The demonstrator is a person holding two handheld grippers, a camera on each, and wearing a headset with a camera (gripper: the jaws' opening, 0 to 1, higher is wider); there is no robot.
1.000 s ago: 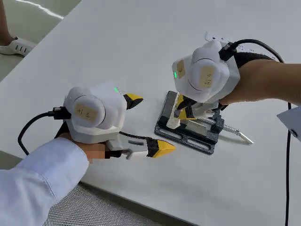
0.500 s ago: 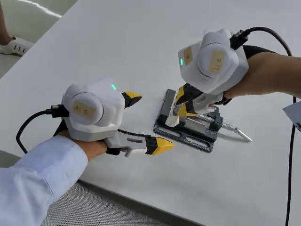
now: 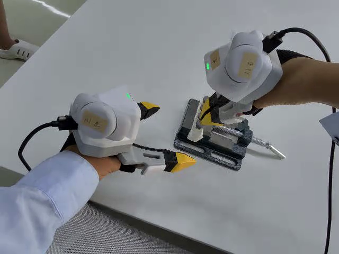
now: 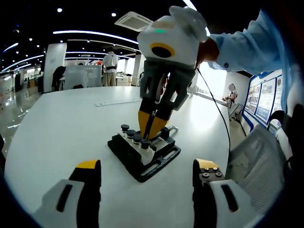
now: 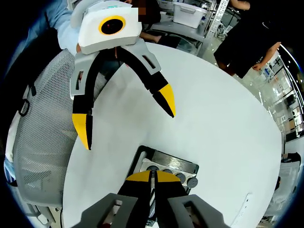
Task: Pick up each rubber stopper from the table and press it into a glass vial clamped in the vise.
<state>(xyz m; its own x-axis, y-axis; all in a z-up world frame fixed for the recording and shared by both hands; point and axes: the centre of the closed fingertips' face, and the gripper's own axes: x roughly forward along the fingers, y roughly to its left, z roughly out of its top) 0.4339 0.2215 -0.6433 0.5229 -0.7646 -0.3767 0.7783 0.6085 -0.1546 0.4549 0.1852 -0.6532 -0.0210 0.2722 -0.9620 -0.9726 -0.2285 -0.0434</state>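
Directly over vise (image 3: pixel 211 153), at stoppered vials (image 4: pixel 135 137): right gripper (image 3: pixel 204 116), jaws pinched together. Beside vise: left gripper (image 3: pixel 168 135), spread wide, empty.

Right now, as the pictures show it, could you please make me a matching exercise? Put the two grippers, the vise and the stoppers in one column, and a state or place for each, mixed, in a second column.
Column one:
1. left gripper
2. right gripper
3. vise
4. stoppers

Column two:
a. black, in a row on top of the vials
b. jaws wide open, beside the vise
c. jaws shut, tips just above the row of vials
d. stands on the white table and clamps the vials

Pairs: 1-b, 2-c, 3-d, 4-a.
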